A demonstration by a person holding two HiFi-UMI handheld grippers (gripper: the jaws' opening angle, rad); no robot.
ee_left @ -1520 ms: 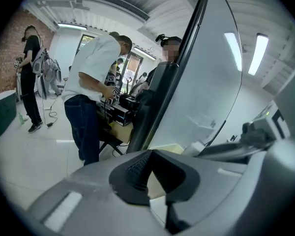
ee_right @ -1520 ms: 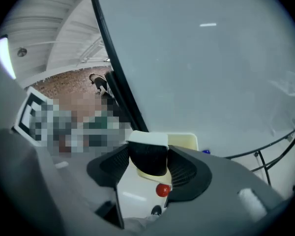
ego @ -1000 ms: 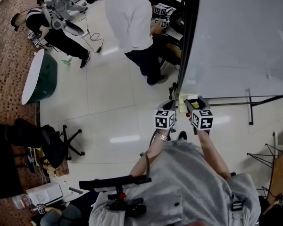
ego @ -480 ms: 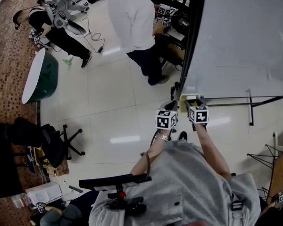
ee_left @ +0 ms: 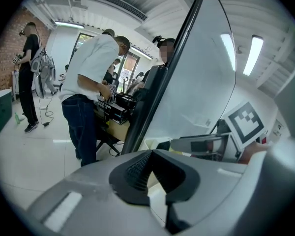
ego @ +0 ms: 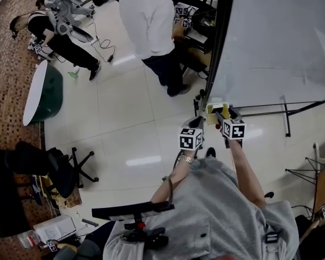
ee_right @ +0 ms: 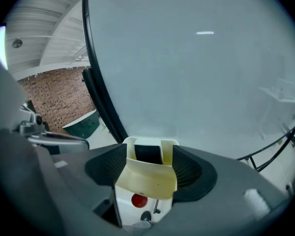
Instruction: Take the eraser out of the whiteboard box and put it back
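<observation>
I've got the whiteboard box (ee_right: 150, 181) upright and open-topped: pale-yellow plastic, front wall lower than the back. It's fixed at the bottom corner of the whiteboard (ee_right: 201, 63), right next to the blk frame. The eraser (ee_right: 147, 154) is inside, in the rear slot, standing on edge, w/ a dark body and its top approx level w/ the box rim.

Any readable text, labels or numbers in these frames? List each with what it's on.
None readable in any view.
left marker cube, right marker cube: black-and-white square patterns, no letters or digits.
whiteboard: blank.
whiteboard box: no print visible.
gear on the far desk: too small to read.
</observation>
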